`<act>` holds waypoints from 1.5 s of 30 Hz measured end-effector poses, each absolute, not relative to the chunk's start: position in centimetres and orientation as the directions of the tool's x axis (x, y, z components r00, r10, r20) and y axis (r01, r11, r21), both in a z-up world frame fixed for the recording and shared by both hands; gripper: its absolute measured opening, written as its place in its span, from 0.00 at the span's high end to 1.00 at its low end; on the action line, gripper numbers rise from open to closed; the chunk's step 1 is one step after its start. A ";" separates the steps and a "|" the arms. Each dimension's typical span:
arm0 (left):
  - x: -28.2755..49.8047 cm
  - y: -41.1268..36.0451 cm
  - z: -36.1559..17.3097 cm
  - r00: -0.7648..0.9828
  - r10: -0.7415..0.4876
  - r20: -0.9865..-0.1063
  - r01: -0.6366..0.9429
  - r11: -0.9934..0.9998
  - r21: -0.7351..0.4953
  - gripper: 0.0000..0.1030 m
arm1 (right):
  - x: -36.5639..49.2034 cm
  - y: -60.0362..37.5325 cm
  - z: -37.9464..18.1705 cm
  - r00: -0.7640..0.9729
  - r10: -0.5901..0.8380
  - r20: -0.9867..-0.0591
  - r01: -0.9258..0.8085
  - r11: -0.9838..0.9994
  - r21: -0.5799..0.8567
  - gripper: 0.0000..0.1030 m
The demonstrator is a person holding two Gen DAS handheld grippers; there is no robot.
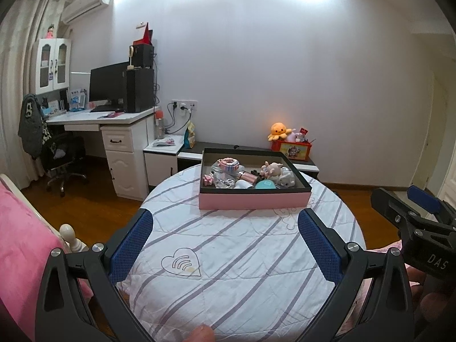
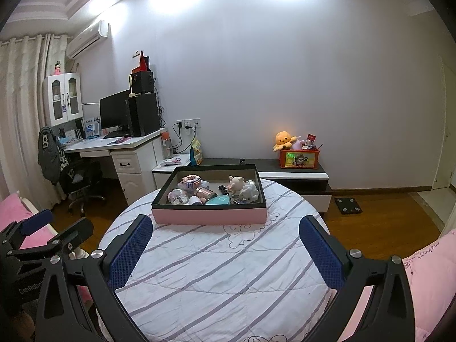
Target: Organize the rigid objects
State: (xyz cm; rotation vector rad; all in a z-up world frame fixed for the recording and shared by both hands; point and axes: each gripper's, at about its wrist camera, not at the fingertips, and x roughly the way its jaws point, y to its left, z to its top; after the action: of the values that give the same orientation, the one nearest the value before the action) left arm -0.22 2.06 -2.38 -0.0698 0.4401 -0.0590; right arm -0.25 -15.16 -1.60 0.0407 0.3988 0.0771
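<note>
Trinkets (image 2: 211, 192) lie jumbled inside the pink box (image 2: 209, 216) at the far side of the striped round counter (image 2: 216, 279), none outside it: gathered, or awaiting sorting. Left gripper (image 1: 225, 245) and right gripper (image 2: 226, 249) hover short, jaws apart, empty.

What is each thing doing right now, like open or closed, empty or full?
left gripper: open, holding nothing, above the striped cover.
right gripper: open, holding nothing.
pink box: lid off, sitting flat on the round table, partly filled with small items.
monitor: screen dark.
white cabinet: doors shut.
desk drawer: closed.
red toy bin: open top, full of toys.
</note>
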 end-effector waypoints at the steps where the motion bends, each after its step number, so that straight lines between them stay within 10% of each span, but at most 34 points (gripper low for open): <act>1: -0.2 2.0 -2.4 0.903 -0.072 -0.425 0.041 0.996 -0.081 0.00 | -0.2 -15.2 -1.6 0.919 0.082 -0.386 -0.066 0.996 0.056 0.00; 45: 2.0 1.3 -3.5 0.874 -0.060 -0.483 0.049 0.998 -0.034 0.00 | 1.1 -15.8 -2.6 0.908 0.060 -0.414 -0.042 0.998 0.053 0.00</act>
State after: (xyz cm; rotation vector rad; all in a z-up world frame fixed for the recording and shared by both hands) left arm 2.02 1.28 -3.52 -0.0209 0.5049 -0.0571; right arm 1.09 -15.83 -2.55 0.0431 0.4282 0.0527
